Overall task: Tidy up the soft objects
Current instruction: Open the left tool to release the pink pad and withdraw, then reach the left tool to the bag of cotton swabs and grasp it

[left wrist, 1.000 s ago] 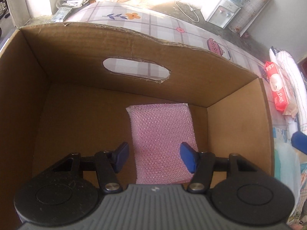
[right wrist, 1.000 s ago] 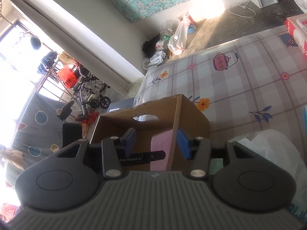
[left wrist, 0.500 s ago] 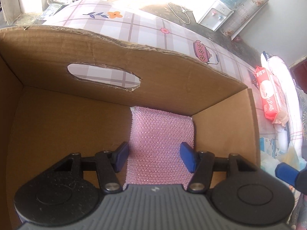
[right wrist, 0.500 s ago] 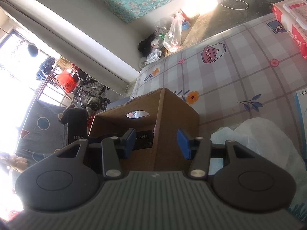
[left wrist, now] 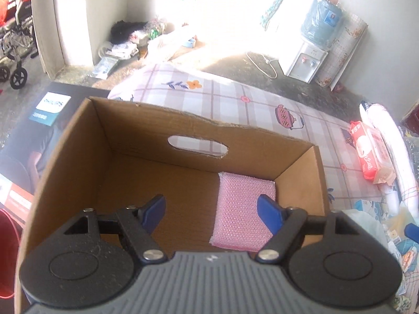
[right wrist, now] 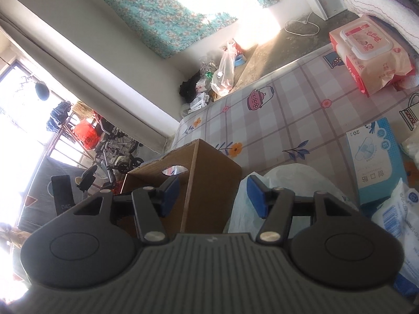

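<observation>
L gripper (left wrist: pixel 210 213) wide open, nothing held, blue pads (left wrist: pixel 154 210) well apart. It hangs above the near edge of the cardboard box (left wrist: pixel 78 162), looking down into it. Pink sponge (left wrist: pixel 244 213) lies flat on box floor, right side, its far end up against the far wall and right edge just beside the right wall; the gripper's right pad overlaps it in view, contact can't tell. Rest of box floor shows bare cardboard. Far wall has an oval handle cutout (left wrist: pixel 197 146) w/ torn top edge.

Box sits on a plaid cloth w/ flower and teapot prints (left wrist: pixel 235 104), prob. a bed or mattress, can't tell which. Left of box: dark Philips carton (left wrist: pixel 34 130). Right, well apart from box: red/pink wet-wipes pack (left wrist: pixel 369 151), next to a white rolled cloth (left wrist: pixel 392 141). Far bg: water dispenser (left wrist: pixel 311 57), wheelchair (left wrist: pixel 13 39) far left.

R gripper (right wrist: pixel 213 195) also wide open, empty, blue pads (right wrist: pixel 258 195) apart. It's beside the box's outer right corner (right wrist: pixel 212 183); left pad in front of the box side, right pad in front of a white plastic bag (right wrist: pixel 288 183) just right of the box. Handle cutout visible from this side too. Near right: blue-white box of 20 pcs (right wrist: pixel 374 157), and a white/blue soft pack (right wrist: pixel 398 217) nearer. Wet-wipes pack far right on the plaid cloth. Far: teal floral curtain (right wrist: pixel 162 18), plastic bag of clutter (right wrist: pixel 222 73) by wall.
</observation>
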### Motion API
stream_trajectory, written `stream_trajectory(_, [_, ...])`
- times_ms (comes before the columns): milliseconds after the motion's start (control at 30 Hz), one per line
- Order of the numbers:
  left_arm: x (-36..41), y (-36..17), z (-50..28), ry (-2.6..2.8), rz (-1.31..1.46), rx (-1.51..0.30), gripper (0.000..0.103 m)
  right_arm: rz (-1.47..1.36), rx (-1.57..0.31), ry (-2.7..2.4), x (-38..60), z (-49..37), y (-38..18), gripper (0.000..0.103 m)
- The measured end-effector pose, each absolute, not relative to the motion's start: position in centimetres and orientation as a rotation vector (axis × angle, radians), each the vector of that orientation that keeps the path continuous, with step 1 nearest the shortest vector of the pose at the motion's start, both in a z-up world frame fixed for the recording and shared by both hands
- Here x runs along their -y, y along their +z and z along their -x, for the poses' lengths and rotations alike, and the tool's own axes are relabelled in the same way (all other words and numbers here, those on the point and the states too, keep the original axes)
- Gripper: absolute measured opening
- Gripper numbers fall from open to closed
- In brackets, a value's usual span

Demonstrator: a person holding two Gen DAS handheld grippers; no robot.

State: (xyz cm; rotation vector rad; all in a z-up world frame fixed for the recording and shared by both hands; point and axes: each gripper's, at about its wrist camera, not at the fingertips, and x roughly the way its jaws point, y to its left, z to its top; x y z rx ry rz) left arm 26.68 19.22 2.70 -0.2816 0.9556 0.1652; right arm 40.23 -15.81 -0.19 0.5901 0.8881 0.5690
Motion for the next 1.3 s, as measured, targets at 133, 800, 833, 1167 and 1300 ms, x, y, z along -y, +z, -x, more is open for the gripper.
stream_trajectory(133, [-17.3,7.1,-24.2,0.136,0.214,-0.859,0.079,-0.613,-0.837,0.516,20.4,-38.4,0.7,0.058])
stream_trajectory(800, [12.0,3.0,-31.4,-0.409,-0.2,-0.943,0.078,-0.807,-0.773,0.145,37.3,-36.6,-6.5,0.052])
stream_trajectory(833, [13.2,2.3,-32.0,-0.436,-0.221,-0.953,0.078,-0.808,-0.779,0.133,37.4,-37.1,-6.9,0.05])
stream_trajectory(1167, [20.6,-3.7,-36.4,-0.659,-0.374,-1.034,0.077,-0.839,-0.845,0.053,39.1,-41.3,-10.5,0.049])
stream_trajectory(1300, [22.3,-5.3,-37.7,-0.706,-0.403,-1.047,0.077,-0.876,-0.856,0.053,39.6,-42.5,-11.4,0.05])
